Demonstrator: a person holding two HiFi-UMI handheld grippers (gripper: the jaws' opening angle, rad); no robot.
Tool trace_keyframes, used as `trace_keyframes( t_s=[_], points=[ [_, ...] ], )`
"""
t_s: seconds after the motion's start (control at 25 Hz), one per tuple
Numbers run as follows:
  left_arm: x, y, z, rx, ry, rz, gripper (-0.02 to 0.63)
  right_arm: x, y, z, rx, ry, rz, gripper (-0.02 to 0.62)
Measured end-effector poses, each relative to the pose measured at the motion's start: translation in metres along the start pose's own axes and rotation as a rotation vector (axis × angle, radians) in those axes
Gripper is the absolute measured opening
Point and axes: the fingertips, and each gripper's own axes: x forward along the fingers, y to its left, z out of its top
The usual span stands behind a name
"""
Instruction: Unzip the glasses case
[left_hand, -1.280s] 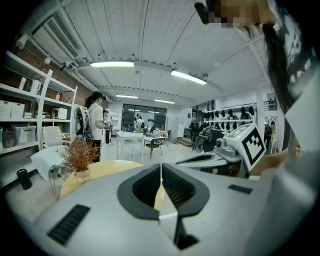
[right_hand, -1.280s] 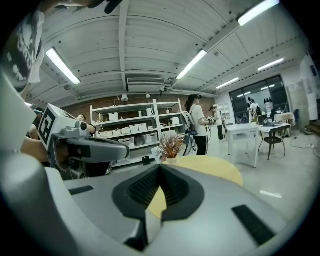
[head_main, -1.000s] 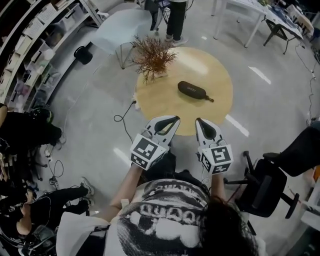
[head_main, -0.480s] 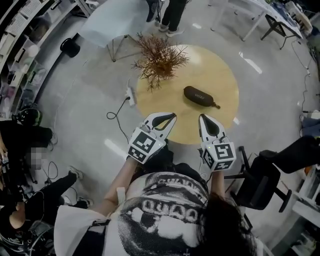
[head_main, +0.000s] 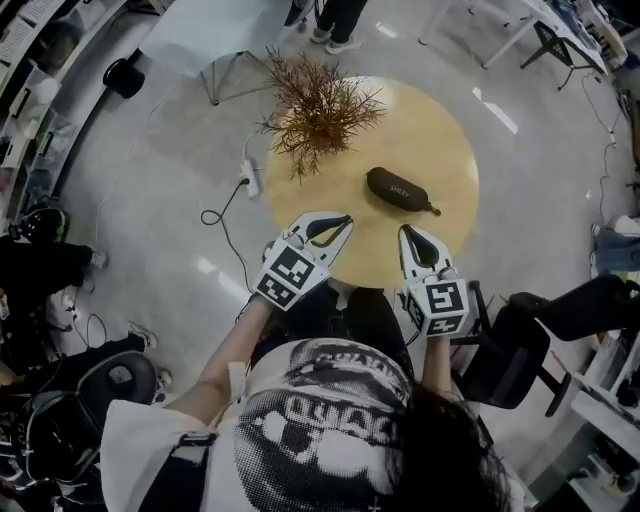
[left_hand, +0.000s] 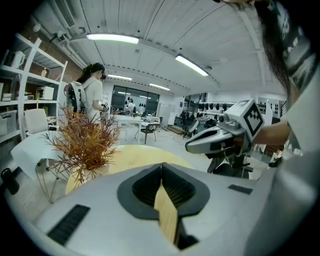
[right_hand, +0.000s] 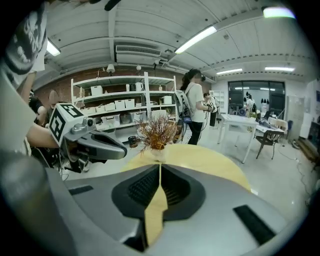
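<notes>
the dark glasses case (head_main: 400, 190) lies closed on the round yellow table (head_main: 440, 120), near the dried plant (head_main: 318, 105), its small tab (head_main: 433, 211) trailing toward the right gripper (head_main: 405, 233). that gripper and the left gripper (head_main: 345, 222) hover at the near table edge, well short of the case, jaws pressed together on nothing. each should probably open first: left to pin the body, right to pinch the tab.

Left gripper (head_main: 338, 222) and right gripper (head_main: 408, 234) extend forward, jaws together.
</notes>
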Motion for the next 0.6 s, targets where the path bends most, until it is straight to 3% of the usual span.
trace_keyframes(
  t_s=[0.28,0.6],
  points=[
    [0.029,0.020,-0.012,-0.033,0.051,0.050,0.017,0.026,-0.036,-0.010,-0.073,0.084,0.069,0.053],
    [0.070,0.042,-0.055,-0.065,0.203,0.193,0.017,0.087,-0.070,-0.048,-0.356,0.284,0.285,0.152]
  ],
)
